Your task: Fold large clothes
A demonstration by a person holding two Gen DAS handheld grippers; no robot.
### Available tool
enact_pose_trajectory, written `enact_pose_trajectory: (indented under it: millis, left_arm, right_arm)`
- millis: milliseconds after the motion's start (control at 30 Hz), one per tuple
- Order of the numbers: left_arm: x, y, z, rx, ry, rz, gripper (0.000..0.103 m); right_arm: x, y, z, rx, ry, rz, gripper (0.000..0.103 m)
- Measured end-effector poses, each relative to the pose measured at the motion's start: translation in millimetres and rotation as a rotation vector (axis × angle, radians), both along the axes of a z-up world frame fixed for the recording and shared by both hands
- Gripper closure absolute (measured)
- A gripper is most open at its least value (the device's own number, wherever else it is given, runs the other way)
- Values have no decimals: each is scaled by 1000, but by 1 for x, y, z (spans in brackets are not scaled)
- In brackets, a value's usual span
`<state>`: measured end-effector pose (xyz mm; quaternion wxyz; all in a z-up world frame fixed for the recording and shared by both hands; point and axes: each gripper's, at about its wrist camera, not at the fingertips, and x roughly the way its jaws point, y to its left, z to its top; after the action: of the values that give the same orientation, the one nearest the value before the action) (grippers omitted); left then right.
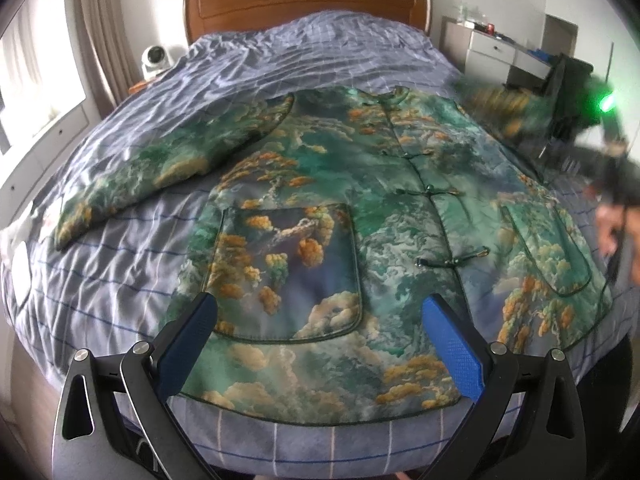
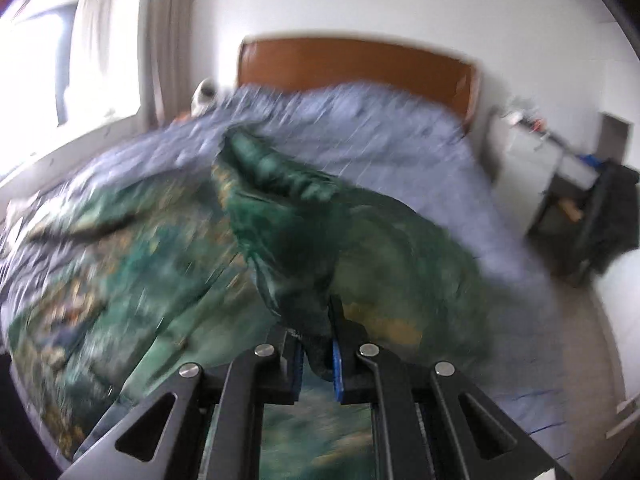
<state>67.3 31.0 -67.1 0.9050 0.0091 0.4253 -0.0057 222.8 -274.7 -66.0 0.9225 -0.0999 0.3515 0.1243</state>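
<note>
left tongs [image 1: 320,344]: spread wide, tilted down, hovering above jacket [image 1: 340,208] hem on bed [image 1: 120,272]
right tongs [image 2: 318,356]: clamped on jacket sleeve [image 2: 304,220], lifted

lifted sleeve [image 1: 504,110] motion-blurred

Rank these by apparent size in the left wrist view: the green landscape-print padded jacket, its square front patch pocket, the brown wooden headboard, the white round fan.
1. green landscape-print padded jacket
2. brown wooden headboard, farther from the camera, so its true size is unsure
3. square front patch pocket, close to the lens and magnified
4. white round fan
</note>
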Motion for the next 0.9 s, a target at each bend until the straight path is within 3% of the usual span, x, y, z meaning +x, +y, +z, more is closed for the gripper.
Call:
enact_pose_trajectory:
  millis: [133,200,233,267,467,533,633,667,700,767,900]
  left_arm:
    - [9,-4,0,-21,13,-29,1]
    - [19,-9,1,-49,23,-68,1]
    - [26,-12,1,-78,31,-94,1]
    - [34,-16,1,-117,43,-120,1]
    - [116,-54,-22,-486,221,-278,3]
    - [144,-74,-31,-555,273,-311,6]
    - [179,-106,-56,-607,387,-311,27]
    - [187,-116,-65,-616,436,-305,38]
    - [192,-122,-71,-617,469,-299,60]
    - [194,-134,-78,-586,522,-280,89]
    - [188,-144,-55,-531,511,-281,95]
  right_arm:
    - [-13,26,-50,-66,141,35,85]
    - [-20,33,-67,-90,198,52,65]
    - [-25,35,-71,-78,215,74,43]
    - [-36,36,-69,-59,217,98,34]
    - [-93,19,-44,-16,156,84,34]
    - [-102,14,-39,21,150,53,34]
    - [-116,0,-29,69,141,-1,34]
    - [-121,-5,-26,85,137,-16,34]
    - [-124,-8,-24,95,133,-26,34]
    - [-131,-13,-21,106,127,-36,34]
    - [-143,-25,-15,121,95,-64,34]
